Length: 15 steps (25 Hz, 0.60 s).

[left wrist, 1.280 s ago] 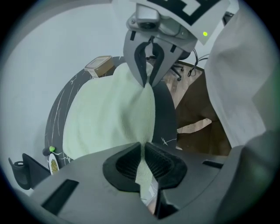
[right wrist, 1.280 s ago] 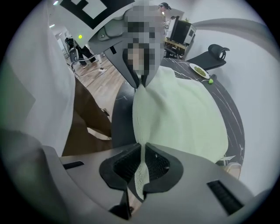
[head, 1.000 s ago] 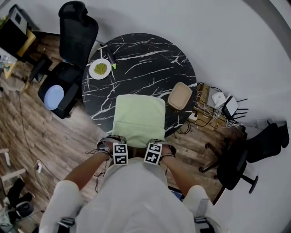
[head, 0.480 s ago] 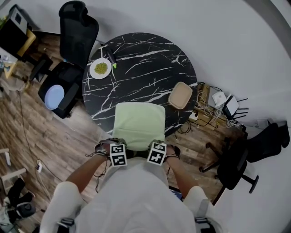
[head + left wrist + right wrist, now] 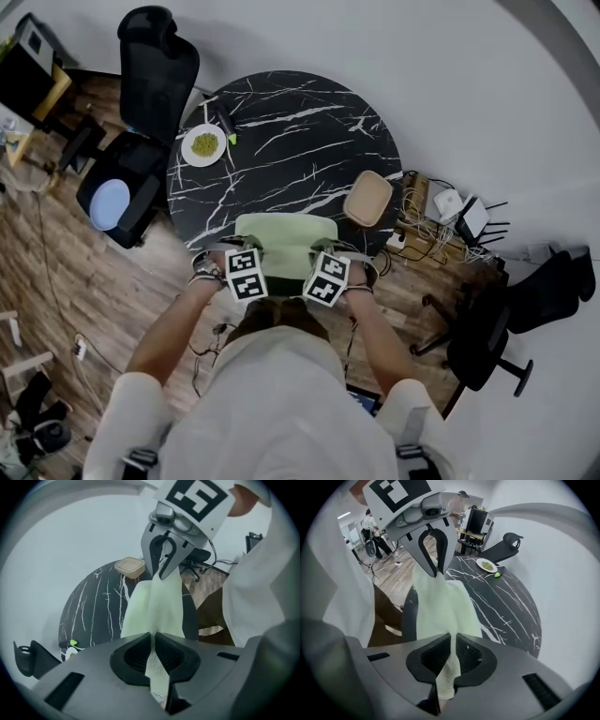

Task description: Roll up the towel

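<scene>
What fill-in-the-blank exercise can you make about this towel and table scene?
The towel is light ____ in colour.
The left gripper and the right gripper are both ____ on the towel's near edge.
The black marble table has a ____ top.
The beige container sits on the table to the person's ____ of the towel.
Missing words: green; shut; round; right.

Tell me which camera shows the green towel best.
The head view: it shows most of the towel laid out on the table. The left gripper view shows only a strip, pinched in the fingers of the left gripper and stretching to the other gripper; the right gripper view shows the same from the right gripper.
</scene>
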{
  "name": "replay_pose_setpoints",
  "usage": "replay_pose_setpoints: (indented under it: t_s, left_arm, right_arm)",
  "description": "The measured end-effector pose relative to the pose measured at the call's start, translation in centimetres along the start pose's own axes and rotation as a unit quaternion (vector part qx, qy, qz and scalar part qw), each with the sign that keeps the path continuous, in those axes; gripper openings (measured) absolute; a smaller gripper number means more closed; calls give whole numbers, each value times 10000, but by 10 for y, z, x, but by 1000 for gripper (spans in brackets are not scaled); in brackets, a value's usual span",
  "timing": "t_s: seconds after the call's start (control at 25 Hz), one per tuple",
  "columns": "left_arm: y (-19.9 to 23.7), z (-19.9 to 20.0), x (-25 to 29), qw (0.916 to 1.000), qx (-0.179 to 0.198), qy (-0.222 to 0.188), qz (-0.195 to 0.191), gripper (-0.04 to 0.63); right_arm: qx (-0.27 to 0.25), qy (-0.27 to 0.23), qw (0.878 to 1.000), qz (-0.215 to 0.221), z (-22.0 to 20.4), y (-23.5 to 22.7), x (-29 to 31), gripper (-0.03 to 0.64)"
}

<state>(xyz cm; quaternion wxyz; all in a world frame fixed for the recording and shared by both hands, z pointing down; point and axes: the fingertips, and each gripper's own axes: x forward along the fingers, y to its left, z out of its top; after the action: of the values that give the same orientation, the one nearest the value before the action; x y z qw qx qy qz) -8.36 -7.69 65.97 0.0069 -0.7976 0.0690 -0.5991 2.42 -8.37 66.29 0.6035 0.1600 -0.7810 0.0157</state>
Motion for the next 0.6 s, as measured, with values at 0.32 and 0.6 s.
replay_pose_setpoints:
  t_s: [0.32,0.6]
  left_arm:
    - [38,-1,22,9981,170,204,561,26]
    - [49,-3,22,9959,-281,19,859,234]
  right_arm:
    - [76,-160,9969,-766,4,-36,23,31]
    - [262,-274,9922,-1192,-4,-50,19,152]
